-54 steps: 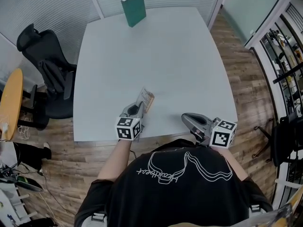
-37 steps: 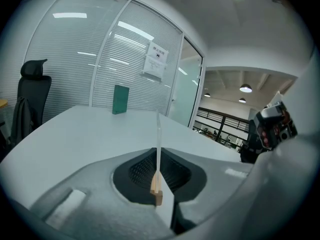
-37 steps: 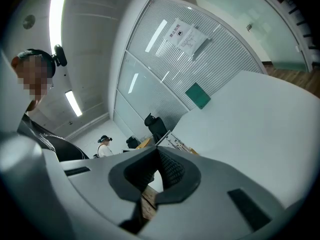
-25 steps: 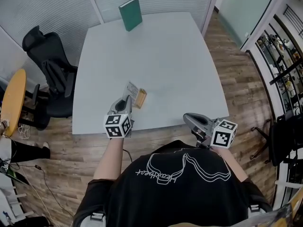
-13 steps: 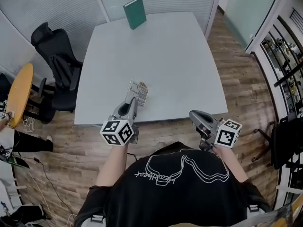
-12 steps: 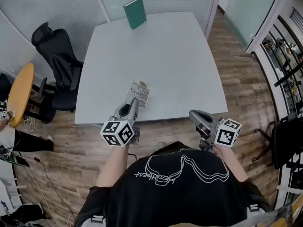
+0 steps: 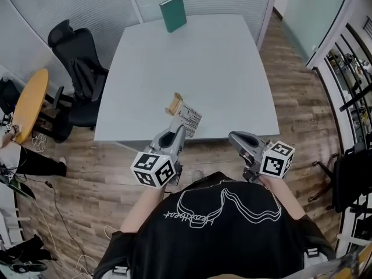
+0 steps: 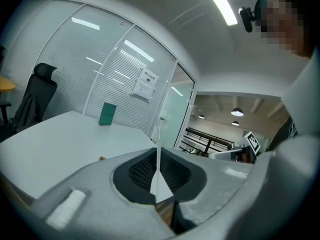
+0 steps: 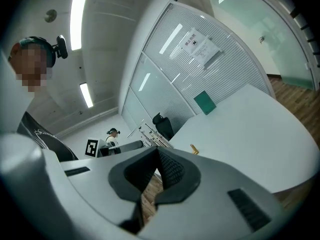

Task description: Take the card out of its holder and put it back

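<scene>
My left gripper is shut on a white printed card and holds it in the air over the table's front edge. In the left gripper view the card shows edge-on between the pads. The small wooden card holder stands on the white table, just beyond and left of the card and apart from it; it also shows small in the right gripper view. My right gripper hangs at the front edge to the right, shut with nothing in it.
A green book stands upright at the table's far edge. A black office chair sits left of the table, with a round wooden table farther left. Wood floor surrounds the table; shelving stands at the right.
The card was at the holder with my left gripper on it; now it is lifted clear, pulled back and right toward the front edge. The right gripper has barely moved.
</scene>
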Available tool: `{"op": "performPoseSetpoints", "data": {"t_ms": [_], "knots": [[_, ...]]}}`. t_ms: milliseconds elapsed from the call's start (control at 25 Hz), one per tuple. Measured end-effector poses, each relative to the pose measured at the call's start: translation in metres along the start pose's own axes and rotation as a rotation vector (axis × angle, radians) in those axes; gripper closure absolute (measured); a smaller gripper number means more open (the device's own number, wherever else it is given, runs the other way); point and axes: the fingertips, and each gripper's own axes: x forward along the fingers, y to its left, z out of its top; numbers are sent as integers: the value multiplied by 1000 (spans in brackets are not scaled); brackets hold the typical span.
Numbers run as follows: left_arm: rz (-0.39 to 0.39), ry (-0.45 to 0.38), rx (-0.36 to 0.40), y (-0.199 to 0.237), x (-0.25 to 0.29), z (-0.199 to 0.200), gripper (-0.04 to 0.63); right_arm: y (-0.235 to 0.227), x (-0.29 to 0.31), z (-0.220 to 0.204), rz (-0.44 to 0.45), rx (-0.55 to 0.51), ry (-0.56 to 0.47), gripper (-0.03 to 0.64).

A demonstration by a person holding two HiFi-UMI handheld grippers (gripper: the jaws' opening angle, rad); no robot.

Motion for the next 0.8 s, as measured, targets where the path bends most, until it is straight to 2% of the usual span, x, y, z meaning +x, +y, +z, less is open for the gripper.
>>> {"op": "performPoseSetpoints", "data": {"t_ms": [120, 440, 800], "knots": [[-16, 12, 20, -10, -4, -1, 571, 2, -2, 0, -20, -30, 20, 607], [-51, 13, -10, -11, 1, 5, 571, -8, 9, 1, -35, -15, 28, 607], [-50, 29, -52, 4, 7, 3, 571, -16, 22, 0, -35, -2, 43, 607]]}}
